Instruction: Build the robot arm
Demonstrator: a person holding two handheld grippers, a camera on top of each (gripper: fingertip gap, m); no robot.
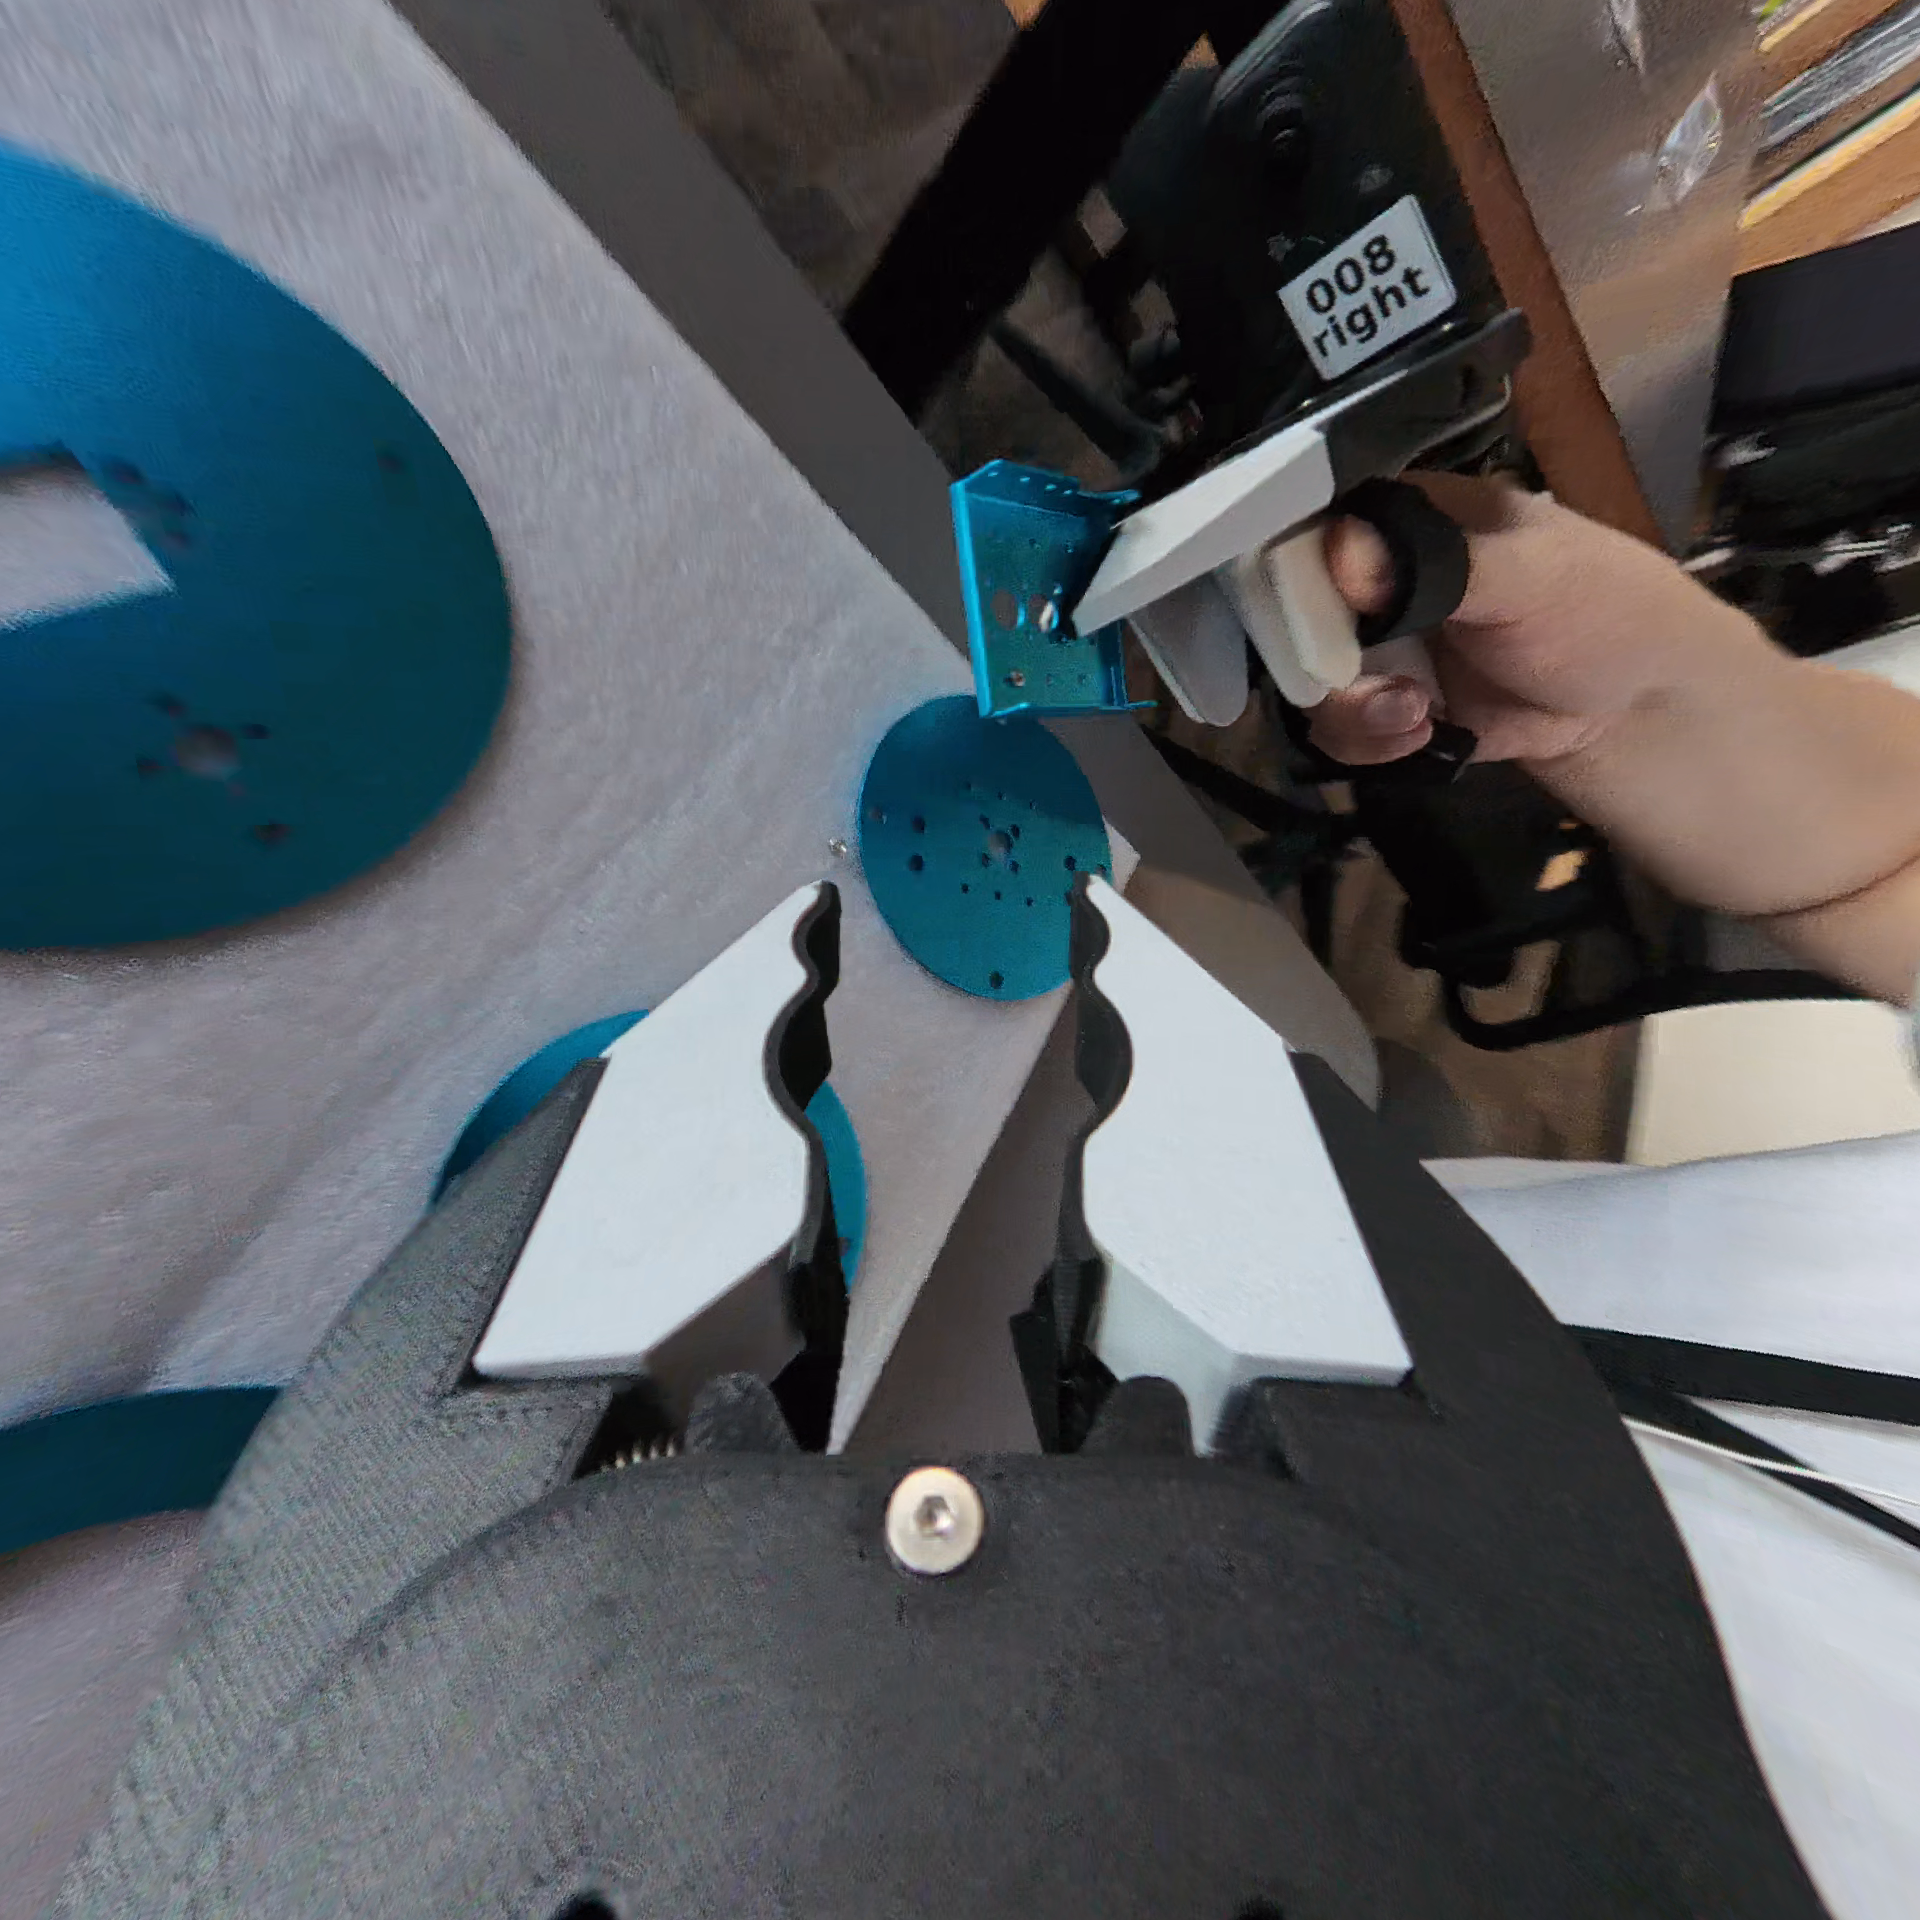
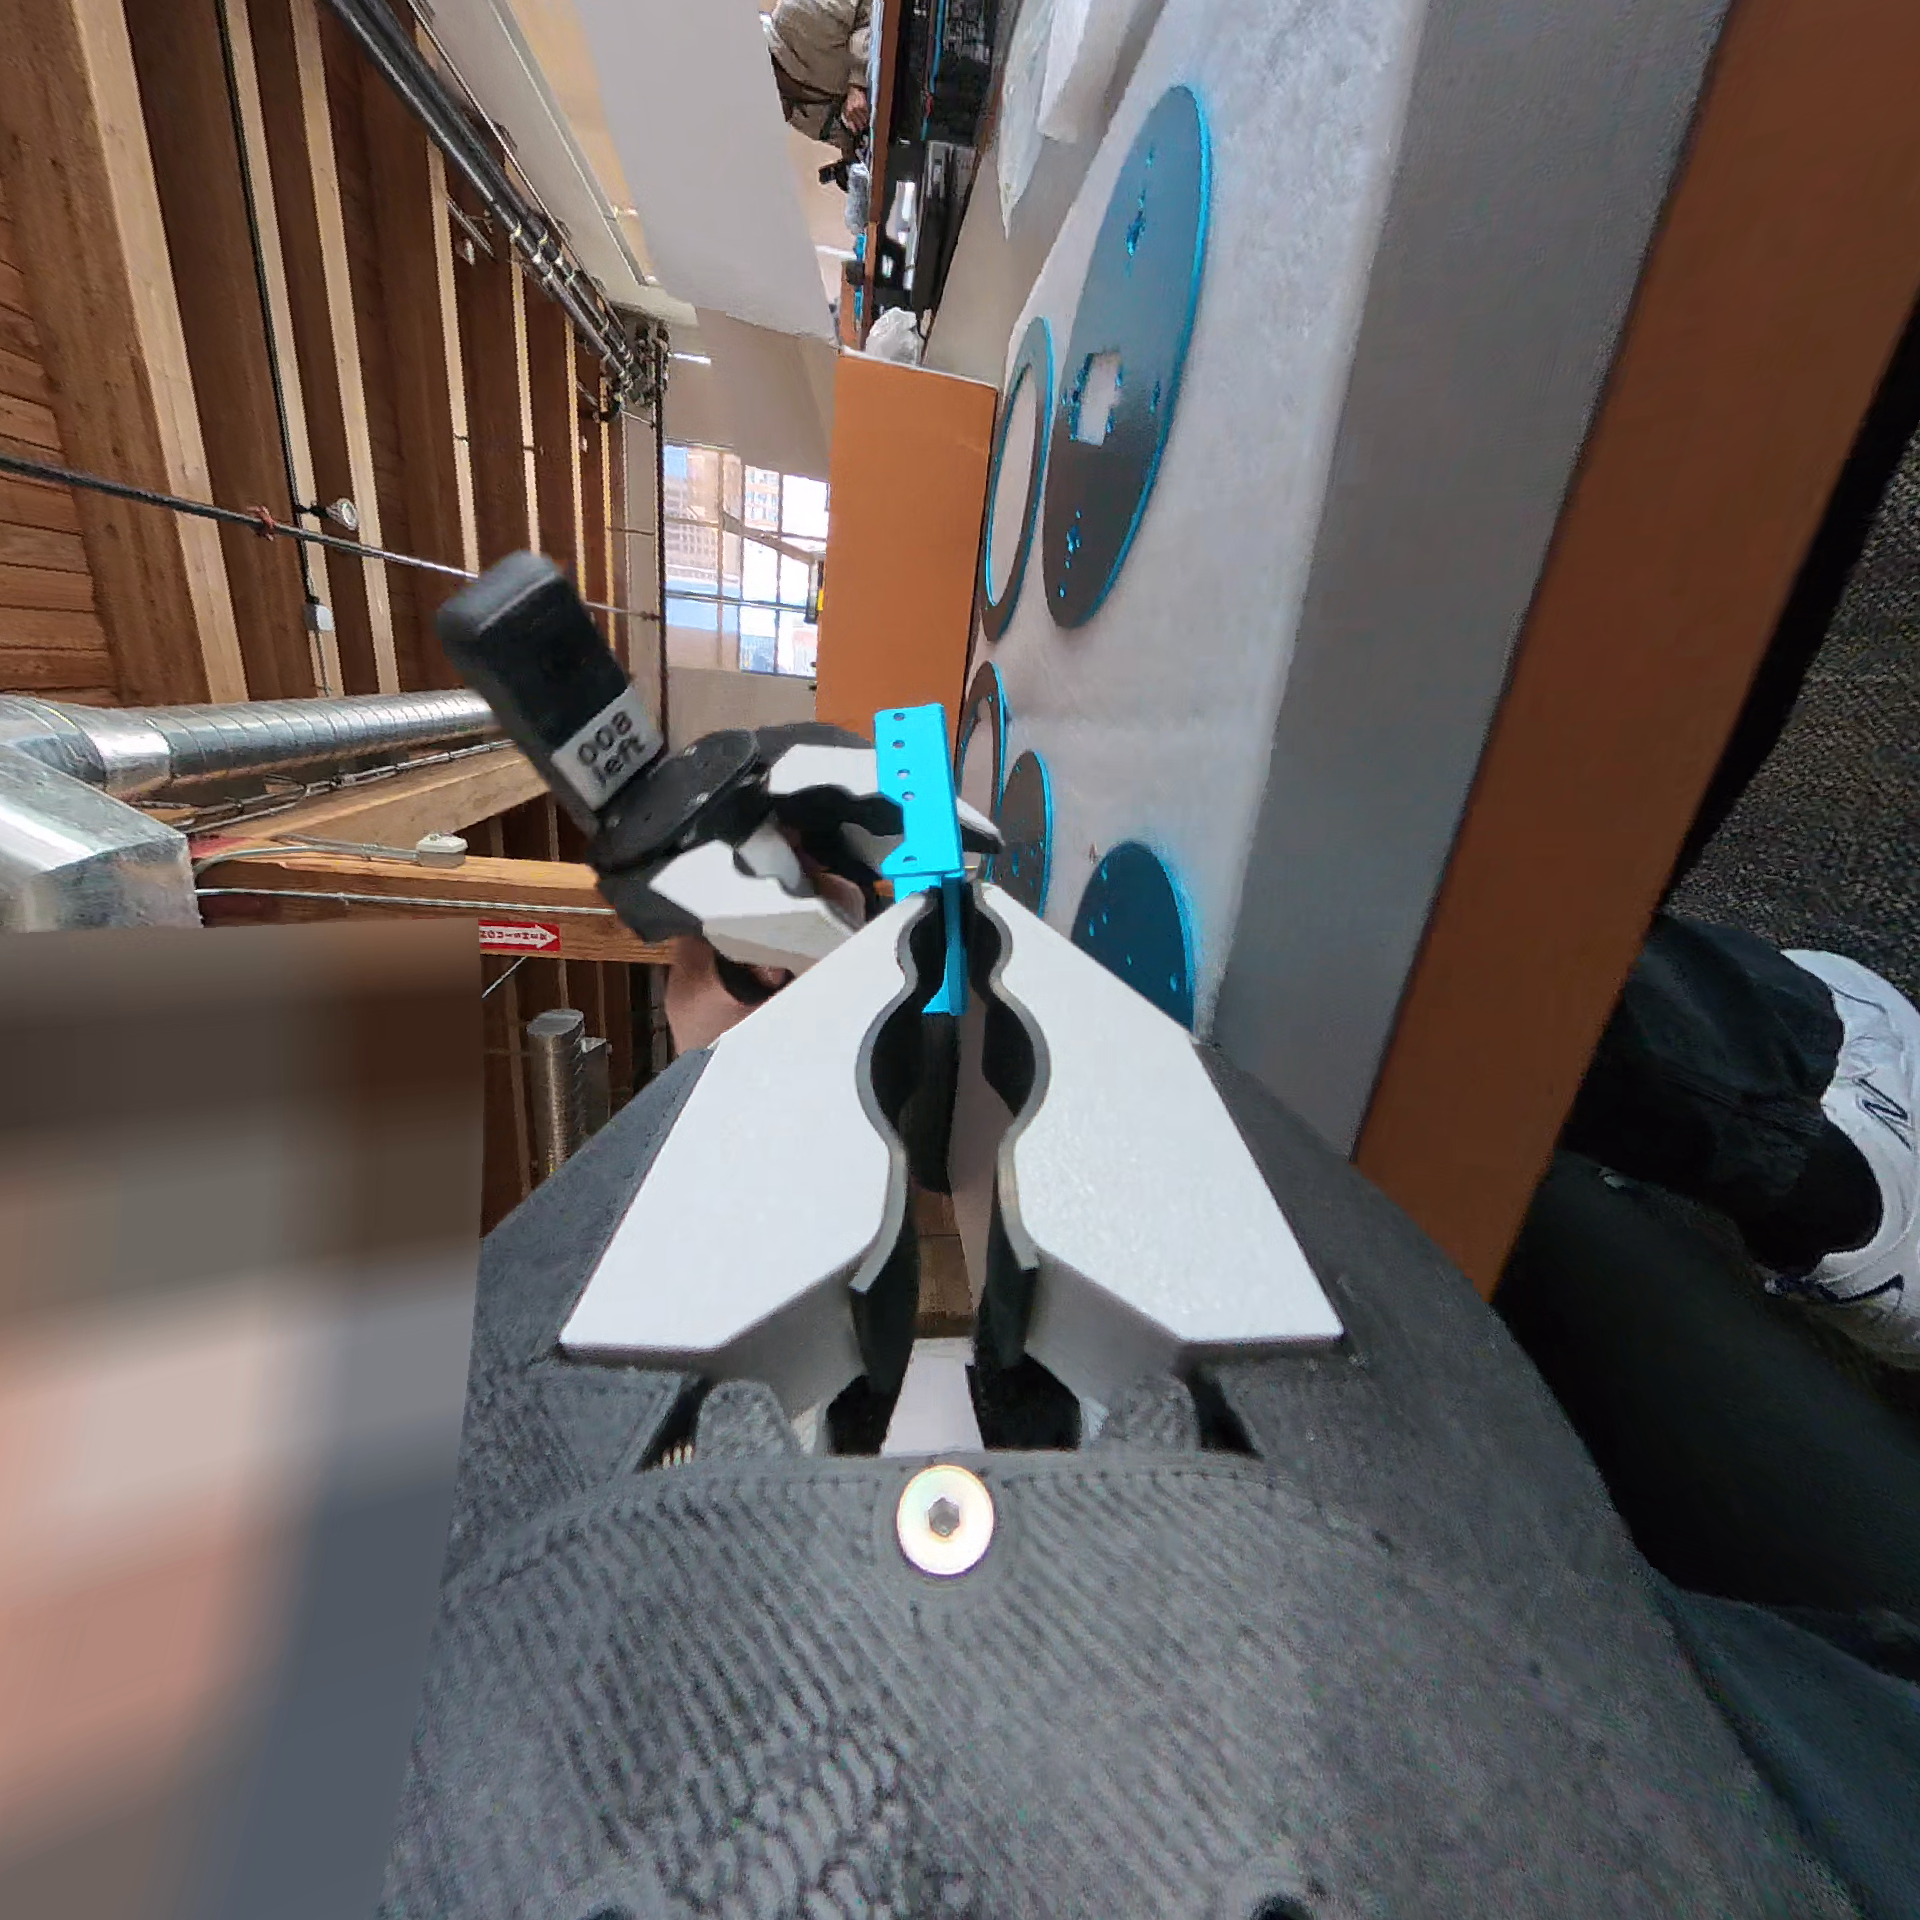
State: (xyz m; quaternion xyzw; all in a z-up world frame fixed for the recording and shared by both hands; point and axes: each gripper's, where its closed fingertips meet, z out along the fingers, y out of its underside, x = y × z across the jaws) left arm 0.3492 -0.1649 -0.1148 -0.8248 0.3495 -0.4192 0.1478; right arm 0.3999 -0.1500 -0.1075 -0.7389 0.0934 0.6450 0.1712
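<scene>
My right gripper [image 2: 940, 909] is shut on a small blue perforated metal bracket [image 2: 920, 810] and holds it in the air beside the mat's edge. In the left wrist view the bracket [image 1: 1023, 592] hangs just above a small blue disc [image 1: 971, 862], with the right gripper [image 1: 1101, 644] clamped on its side. My left gripper [image 1: 958, 896] is open and empty, its tips on either side of that disc's near part at the corner of the white felt mat [image 1: 644, 582]. The left gripper's fingers [image 2: 774, 920] show right behind the bracket.
On the mat lie a large blue disc with a square cutout [image 1: 229, 582], another disc [image 1: 836, 1153] partly under my left finger, and a blue ring [image 1: 114, 1455]. A tiny screw [image 1: 837, 847] lies beside the small disc. The orange-edged table [image 2: 1558, 727] ends close by.
</scene>
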